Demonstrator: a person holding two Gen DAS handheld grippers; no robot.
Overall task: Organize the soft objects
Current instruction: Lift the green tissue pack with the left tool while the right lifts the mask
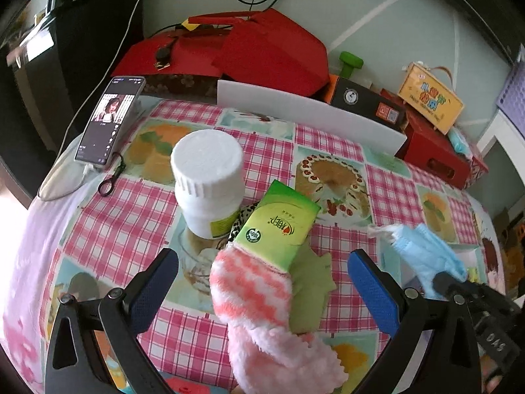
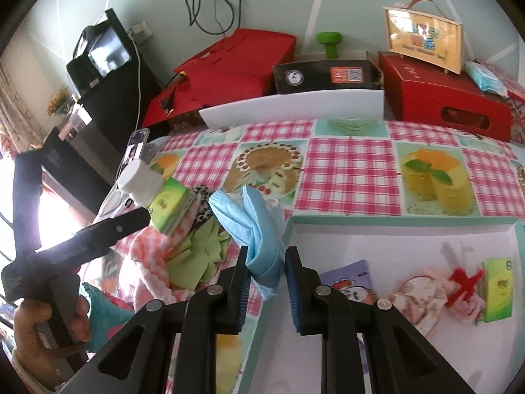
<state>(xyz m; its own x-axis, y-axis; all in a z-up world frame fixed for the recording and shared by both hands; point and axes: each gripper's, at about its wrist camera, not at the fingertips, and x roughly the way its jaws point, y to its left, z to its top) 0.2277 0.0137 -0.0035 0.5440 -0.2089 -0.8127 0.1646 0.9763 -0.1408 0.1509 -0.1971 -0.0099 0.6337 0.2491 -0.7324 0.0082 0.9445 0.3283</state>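
Right wrist view: the right gripper (image 2: 267, 272) is seen clenched on a crumpled blue face mask (image 2: 254, 229), pinched low between the blue pads, with most of the fabric standing free above the jaws. Just beyond and to the right lies the white tray (image 2: 403, 220) with its teal rim, where a pink soft item (image 2: 423, 292) and a green tissue pack (image 2: 497, 290) already lie. A slip is judged possible, since only a small fold is gripped; the loose ear loops could also be snagged on the tray rim or dragged across the pile at the left, and the mask could be dropped short of the tray.

In the left wrist view the left gripper (image 1: 262, 282) is shown with its jaws spread wide and nothing between the pads, hovering above a pink striped fluffy sock (image 1: 252, 292). A second green tissue pack (image 1: 279, 223) rests on the sock's far end, and a white bottle (image 1: 210, 180) stands just beside it. If the sock were pulled, the pack would likely be tipped against the bottle.

The tray's contents are given only by the right view; farther off, the lit screen of the phone (image 1: 110, 121) is seen plainly only from the left.
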